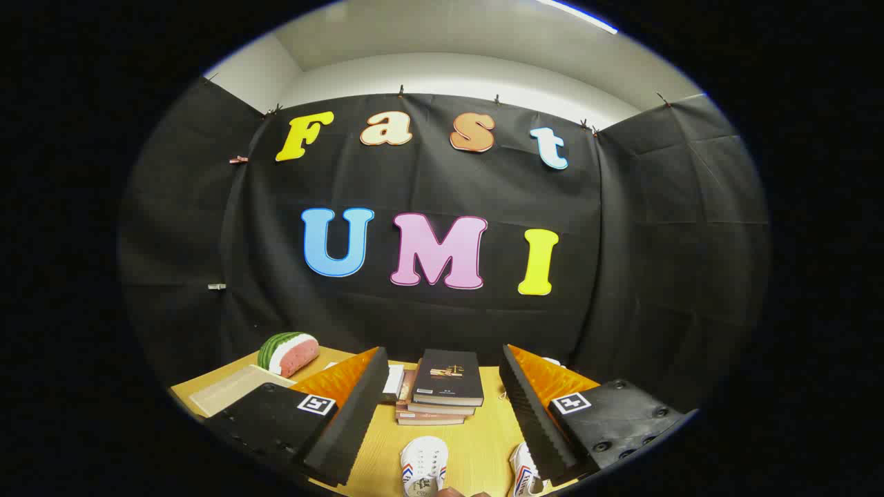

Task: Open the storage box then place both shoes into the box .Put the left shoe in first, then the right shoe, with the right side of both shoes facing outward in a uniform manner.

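Two shoes btwn open jaws, books beyond; watermelon nearby

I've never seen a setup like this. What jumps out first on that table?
A stack of books sits mid-table, beyond the open fingers of the hand-held gripper. Nearer, a white shoe lies between the fingers, with a second shoe by the right finger. A watermelon slice rests at the far left, beside a pale tray.

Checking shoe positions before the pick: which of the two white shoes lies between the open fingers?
The shoe nearer the books; the other shoe is against one finger.
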### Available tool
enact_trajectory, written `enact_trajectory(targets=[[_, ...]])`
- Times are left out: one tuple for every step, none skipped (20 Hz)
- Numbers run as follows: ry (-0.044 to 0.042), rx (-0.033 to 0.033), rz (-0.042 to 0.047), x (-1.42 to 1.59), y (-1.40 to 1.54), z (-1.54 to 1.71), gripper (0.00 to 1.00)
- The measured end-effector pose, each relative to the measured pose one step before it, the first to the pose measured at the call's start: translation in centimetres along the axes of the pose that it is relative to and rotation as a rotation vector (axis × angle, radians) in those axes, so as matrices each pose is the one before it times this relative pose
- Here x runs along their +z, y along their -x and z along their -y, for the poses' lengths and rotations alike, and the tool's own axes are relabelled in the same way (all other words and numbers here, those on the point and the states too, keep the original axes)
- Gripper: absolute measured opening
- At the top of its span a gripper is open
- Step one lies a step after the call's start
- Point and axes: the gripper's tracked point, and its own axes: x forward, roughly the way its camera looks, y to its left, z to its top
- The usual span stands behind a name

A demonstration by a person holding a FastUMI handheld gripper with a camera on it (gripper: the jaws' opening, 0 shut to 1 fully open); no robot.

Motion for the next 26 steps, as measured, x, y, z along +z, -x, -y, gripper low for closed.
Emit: enact_trajectory(targets=[[0.00237, 0.00077, 0.00486, 0.215, -0.076, 0.002, 0.97], [0.00311, -0.00034, 0.00401, 0.112, -0.037, 0.004, 0.97], [0.00195, -0.00069, 0.00550, 0.164, 0.059, -0.019, 0.97], [-0.00122, -0.00405, 0.00634, 0.207, 0.072, 0.042, 0.97], [-0.00392, -0.00328, 0.00577, 0.104, 0.106, 0.035, 0.97], [-0.00288, -0.00328, 0.00183, -0.041, 0.127, 0.021, 0.97], [-0.00170, -0.00085, -0.00436, -0.236, 0.066, -0.005, 0.97], [-0.00032, 0.00139, -0.00657, -0.205, 0.075, 0.007, 0.97], [0.00001, 0.00052, -0.00406, -0.214, 0.026, 0.027, 0.97], [0.00082, -0.00030, -0.00311, -0.057, 0.007, 0.050, 0.97], [-0.00050, 0.00060, -0.00260, -0.097, 0.042, 0.086, 0.97], [0.00008, 0.00195, -0.00294, 0.023, -0.018, 0.015, 0.97], [0.00107, -0.00165, 0.00268, 0.067, 0.077, -0.041, 0.97], [-0.00008, -0.00371, 0.00473, 0.223, 0.029, 0.102, 0.97], [-0.00004, 0.00019, 0.00019, -0.022, 0.018, -0.041, 0.97], [0.00099, 0.00169, -0.00166, -0.060, 0.000, -0.118, 0.97], [0.00239, -0.00052, 0.00294, 0.037, 0.075, 0.013, 0.97], [0.00150, -0.00277, 0.00524, 0.097, 0.070, 0.090, 0.97], [-0.00144, 0.00145, 0.00066, -0.045, -0.011, 0.030, 0.97], [-0.00260, 0.00427, -0.00538, -0.164, 0.095, -0.108, 0.97], [-0.00045, 0.00265, -0.00672, -0.316, 0.054, -0.061, 0.97], [0.00075, 0.00019, -0.00903, -0.303, -0.001, 0.021, 0.97], [-0.00243, 0.00314, -0.00939, -0.310, -0.078, -0.028, 0.97], [-0.00411, 0.00509, -0.00974, -0.279, -0.019, -0.221, 0.97], [-0.00460, 0.00622, -0.01065, -0.434, -0.067, -0.309, 0.97], [-0.00388, 0.00799, -0.01162, -0.303, -0.035, -0.341, 0.97]])
